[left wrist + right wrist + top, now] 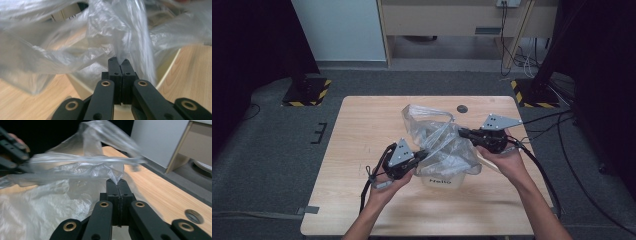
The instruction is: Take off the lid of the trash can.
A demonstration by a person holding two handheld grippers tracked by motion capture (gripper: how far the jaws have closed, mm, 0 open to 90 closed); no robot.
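- A person is working at a wooden table (362,200) with a two-jaw gripper in each hand, and both are busy with a clear plastic bag (442,145) near the middle of the tabletop.
- The bag is draping over a white bin (440,180) that bears the word "Hello"; the film is lying loose and crumpled over the bin's top and is not yet sitting neatly around the rim.
- The left gripper (423,156) is clenching a fold of the bag: in the left gripper view its jaws are standing pressed together with film (130,37) rising from between them.
- The right gripper (460,132) is likewise pinching the bag on the opposite side, its jaws closed on a peak of plastic (100,171) in the right gripper view.
- Between the two grips a band of film is stretching taut across the bag's mouth.
- Judged from this, the grasping is done: both edges are being held.
- What seems left is spreading the mouth wide and settling the bag into or around the bin, which is looking unfinished here.
- A round dark grommet (462,108) is sitting in the tabletop beyond the bag, apart from it.
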